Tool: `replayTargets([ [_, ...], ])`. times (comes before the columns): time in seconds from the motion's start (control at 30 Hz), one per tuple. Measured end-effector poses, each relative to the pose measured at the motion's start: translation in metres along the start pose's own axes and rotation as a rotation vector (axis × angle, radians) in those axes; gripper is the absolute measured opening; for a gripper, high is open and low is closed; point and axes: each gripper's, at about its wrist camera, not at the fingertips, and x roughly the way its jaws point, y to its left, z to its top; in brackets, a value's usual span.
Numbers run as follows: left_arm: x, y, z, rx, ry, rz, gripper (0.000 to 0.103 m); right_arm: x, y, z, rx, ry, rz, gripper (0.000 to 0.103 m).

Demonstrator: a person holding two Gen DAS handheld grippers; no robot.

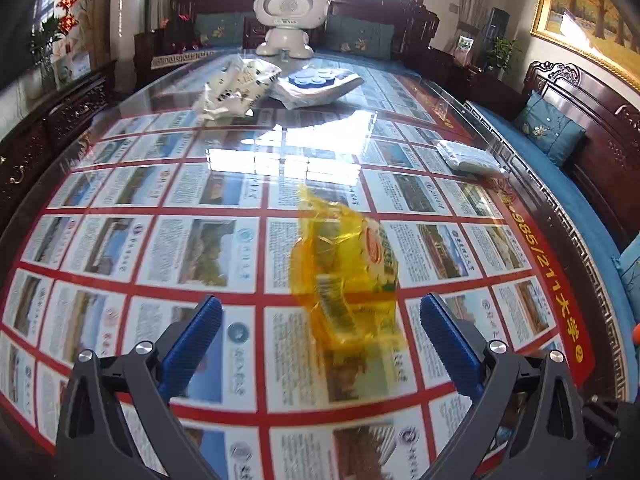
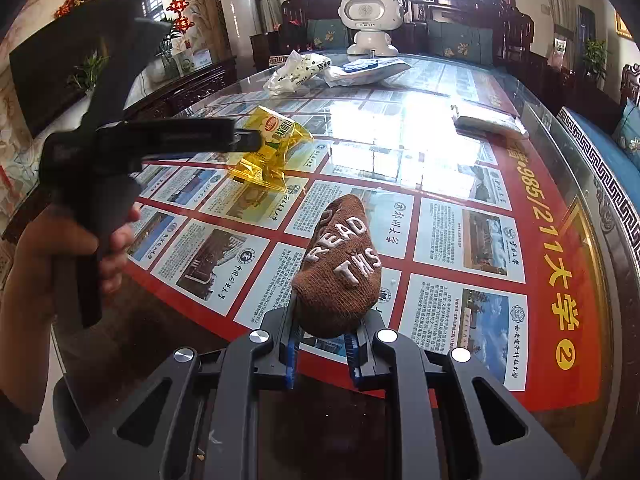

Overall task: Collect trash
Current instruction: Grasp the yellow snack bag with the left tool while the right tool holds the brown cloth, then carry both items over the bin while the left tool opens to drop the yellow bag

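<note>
- Over the glass-topped table (image 1: 120,208) with its red-bordered poster of printed cards, the left wrist view shows the left gripper (image 1: 320,332) with its blue-padded jaws spread wide and nothing between the pads
- Just ahead of those jaws, slightly right of centre, lies the crumpled yellow see-through plastic snack wrapper (image 1: 344,268), flat on the glass and untouched
- Far across the table sit a white crumpled plastic bag with black print (image 1: 236,88), a pale packet with a blue disc-shaped item on it (image 1: 316,84) and a white toy-like robot figure (image 1: 290,20); a small white packet (image 1: 466,156) lies near the right edge
- Judging the step in hand as taking the wrapper, the left claw would do well to shift a little right so the wrapper sits centred, come low to the glass, and close on the thick bunched part, since thin film can slip from a shallow pinch
- Across in the right wrist view, the right gripper (image 2: 322,340) is closed nearly all the way on a brown knitted sock with raised white letters (image 2: 340,264), whose lower end is pinched between the pads while the rest stands up in front
- To the left a hand (image 2: 60,256) holds the other gripper's dark handle, its nose reaching to the yellow wrapper (image 2: 268,148); whether it touches cannot be told
- Keeping the sock firmly pinched and clear of the wrapper looks wise while the left side works
</note>
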Motion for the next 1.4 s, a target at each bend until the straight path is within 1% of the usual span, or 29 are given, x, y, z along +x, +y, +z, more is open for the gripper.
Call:
replayTargets([
  [0.03,0.007,-0.001,0.005,0.002,0.013,0.002,0.099,0.000,-0.001,0.000,0.005,-0.002,0.004,0.019],
  [0.1,0.019,-0.002,0.012,0.002,0.032,0.053,0.099,0.000,-0.002,0.000,0.016,-0.004,0.014,0.019],
  [0.2,0.035,-0.002,0.015,0.013,0.071,0.066,0.098,0.002,-0.004,-0.001,0.019,0.001,0.019,0.019],
  [0.23,0.039,-0.003,0.014,0.015,0.082,0.066,0.097,0.002,-0.004,-0.001,0.017,0.001,0.019,0.019],
  [0.3,0.043,-0.003,0.010,0.012,0.102,0.038,0.069,0.002,-0.003,-0.001,0.016,0.001,0.023,0.019],
  [0.33,0.040,-0.006,0.007,0.031,0.081,0.042,0.068,0.002,-0.003,-0.001,0.016,0.001,0.025,0.019],
  [0.37,0.039,-0.008,0.005,0.051,0.078,0.038,0.057,0.002,-0.003,-0.002,0.015,0.001,0.026,0.019],
  [0.4,0.037,-0.009,0.003,0.058,0.080,0.016,0.051,0.002,-0.003,-0.002,0.013,0.000,0.028,0.019],
  [0.43,0.033,-0.008,0.000,0.049,0.073,-0.006,0.050,0.001,-0.002,-0.002,0.013,0.000,0.028,0.019],
  [0.47,0.030,-0.006,-0.001,0.041,0.068,-0.019,0.044,0.001,-0.002,-0.003,0.013,-0.002,0.028,0.019],
  [0.5,0.026,-0.006,-0.004,0.038,0.064,-0.032,0.040,0.000,-0.001,-0.003,0.012,-0.003,0.032,0.019],
  [0.6,0.009,-0.007,-0.016,0.058,0.036,-0.047,0.040,-0.004,0.002,-0.005,0.009,-0.012,0.032,0.019],
  [0.73,-0.028,-0.014,-0.037,0.098,-0.019,-0.069,0.040,-0.016,0.010,-0.011,-0.003,-0.030,0.029,0.019],
  [0.83,-0.057,-0.022,-0.055,0.143,-0.060,-0.069,0.040,-0.031,0.021,-0.019,-0.022,-0.045,0.027,0.019],
  [0.97,-0.090,-0.029,-0.078,0.180,-0.081,-0.087,0.040,-0.058,0.036,-0.032,-0.035,-0.076,0.036,0.019],
  [1.1,-0.132,-0.038,-0.109,0.219,-0.106,-0.118,0.040,-0.093,0.054,-0.057,-0.038,-0.111,0.061,0.019],
  [1.23,-0.172,-0.047,-0.149,0.280,-0.116,-0.159,0.040,-0.131,0.069,-0.090,-0.034,-0.146,0.076,0.019],
  [1.3,-0.187,-0.050,-0.172,0.309,-0.106,-0.183,0.040,-0.151,0.078,-0.112,-0.041,-0.170,0.070,0.019],
  [1.4,-0.209,-0.055,-0.216,0.351,-0.063,-0.237,0.040,-0.175,0.085,-0.146,-0.024,-0.172,0.074,0.019],
])
